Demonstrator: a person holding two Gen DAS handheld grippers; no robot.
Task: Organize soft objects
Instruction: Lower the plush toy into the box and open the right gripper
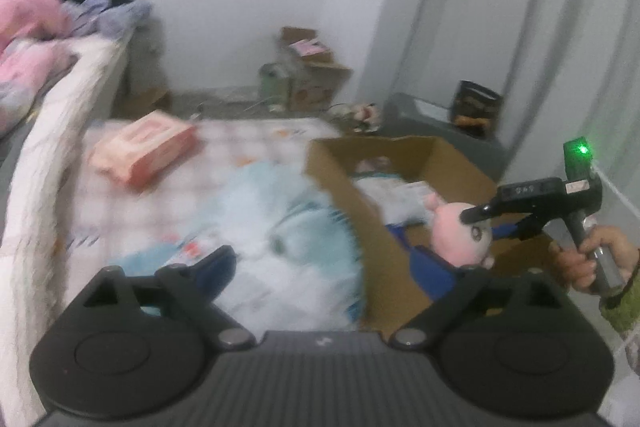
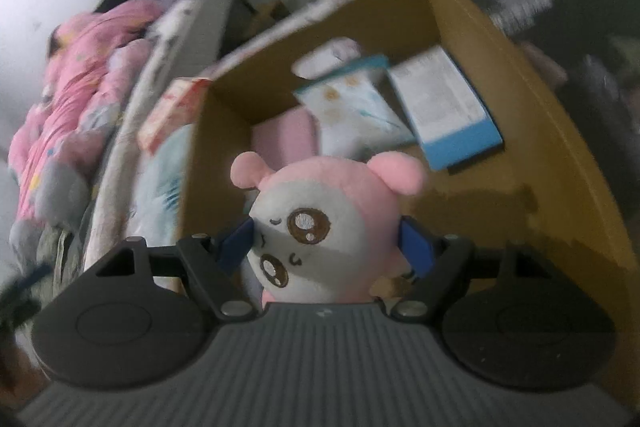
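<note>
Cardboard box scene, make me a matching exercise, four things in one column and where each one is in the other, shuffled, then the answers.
Things:
1. pink plush toy
2. blue-edged packet
3. pink wipes pack
4. pale blue soft bundle

Places:
A. lying flat inside the cardboard box
B. on the checked cover, away from the box, toward the bed
C. between the fingers of the right gripper
D. on the cover, against the box's outer wall, ahead of the left gripper

Pairs: 1-C, 2-A, 3-B, 4-D
</note>
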